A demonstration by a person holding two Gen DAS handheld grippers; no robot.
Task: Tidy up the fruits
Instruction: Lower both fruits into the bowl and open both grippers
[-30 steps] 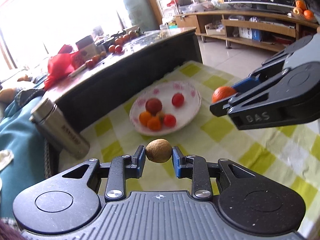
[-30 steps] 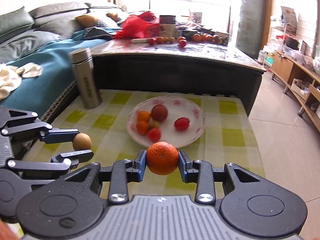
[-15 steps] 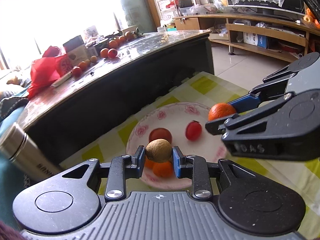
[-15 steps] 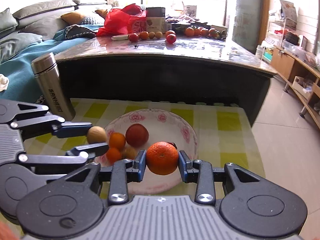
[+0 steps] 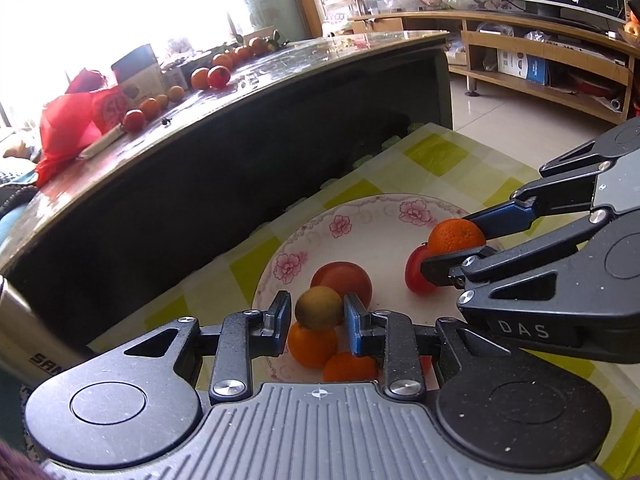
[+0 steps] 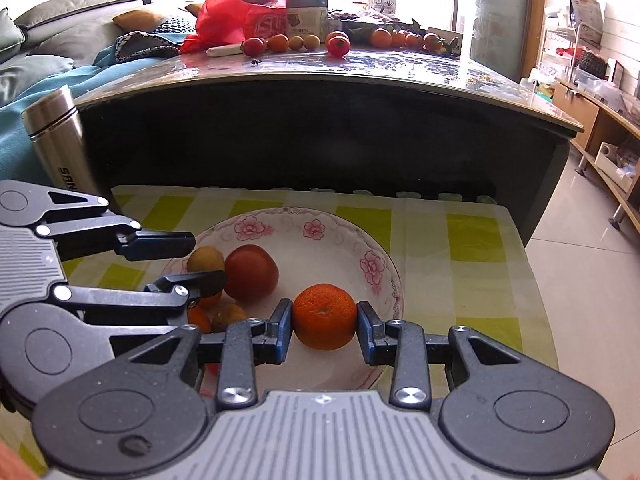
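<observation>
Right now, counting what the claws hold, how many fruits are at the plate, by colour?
Red fruit: 3
Orange fruit: 3, one in the right claw
Brown fruit: 2, one in the left claw
Total: 8

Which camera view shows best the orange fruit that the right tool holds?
The right wrist view: the orange fruit sits whole in the frame centre between the right tool's pads, over the plate. The left wrist view shows it from the side, smaller and partly covered by that tool's fingers.
</observation>
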